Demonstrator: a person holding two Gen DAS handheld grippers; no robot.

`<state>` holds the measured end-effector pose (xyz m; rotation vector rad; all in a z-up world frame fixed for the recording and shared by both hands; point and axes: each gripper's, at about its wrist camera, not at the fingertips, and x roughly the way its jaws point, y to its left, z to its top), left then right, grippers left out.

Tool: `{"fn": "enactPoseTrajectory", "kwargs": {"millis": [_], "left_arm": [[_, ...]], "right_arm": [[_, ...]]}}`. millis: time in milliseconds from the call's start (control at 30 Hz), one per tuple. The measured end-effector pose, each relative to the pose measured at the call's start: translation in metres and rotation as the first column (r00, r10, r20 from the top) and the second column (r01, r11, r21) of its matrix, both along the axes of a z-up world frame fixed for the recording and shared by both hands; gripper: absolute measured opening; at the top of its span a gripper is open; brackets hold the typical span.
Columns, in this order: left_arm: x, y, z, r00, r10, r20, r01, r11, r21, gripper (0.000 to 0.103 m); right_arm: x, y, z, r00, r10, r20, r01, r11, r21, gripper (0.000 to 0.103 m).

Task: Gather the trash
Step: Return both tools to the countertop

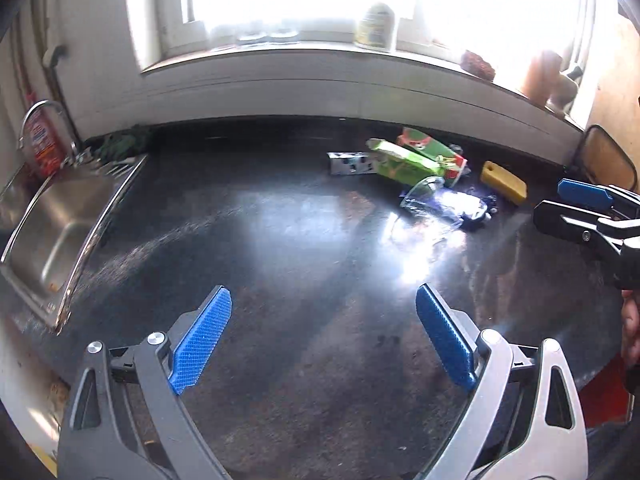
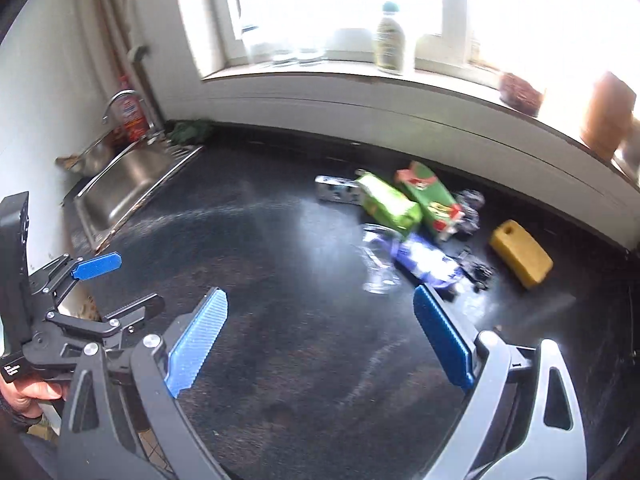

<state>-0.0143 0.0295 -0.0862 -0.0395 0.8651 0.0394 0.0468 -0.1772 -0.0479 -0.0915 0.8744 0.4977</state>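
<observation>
Both grippers, left and right, gape empty above the countertop; 2 green cartons lie beyond.

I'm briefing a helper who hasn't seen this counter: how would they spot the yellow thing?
Start at the window sill, then drop to the dark counter below its right half, where the trash pile lies. The yellow block sits alone just right of it, the only plain yellow piece, with a small hole near one end.

Two green cartons, clear cup on its side, blue wrapper, clustered on dark counter
</observation>
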Motion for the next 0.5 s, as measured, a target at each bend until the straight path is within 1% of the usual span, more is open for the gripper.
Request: {"fn": "enactPoseTrajectory", "kwargs": {"millis": [67,133,233,367,500], "left_arm": [[0.02,-0.029,0.0,0.998,-0.066,-0.003,0.066,0.998,0.003,0.091],[0.03,-0.051,0.0,0.993,-0.115,-0.006,0.115,0.993,0.004,0.091],[0.045,-0.076,-0.003,0.986,-0.166,-0.017,0.166,0.986,0.008,0.091],[0.06,-0.093,-0.009,0.981,-0.19,-0.038,0.191,0.981,0.016,0.091],[0.077,-0.098,-0.016,0.983,-0.173,-0.066,0.174,0.985,0.006,0.091]], "right_arm": [[0.007,-0.034,-0.005,0.997,-0.073,-0.004,0.073,0.997,-0.005,0.091],[0.014,-0.065,-0.009,0.992,-0.128,-0.008,0.128,0.992,-0.007,0.091],[0.021,-0.095,-0.011,0.983,-0.185,-0.013,0.185,0.983,-0.008,0.091],[0.031,-0.117,-0.015,0.976,-0.215,-0.02,0.215,0.977,-0.008,0.091],[0.043,-0.126,-0.022,0.976,-0.217,-0.031,0.217,0.976,-0.012,0.091]]}}
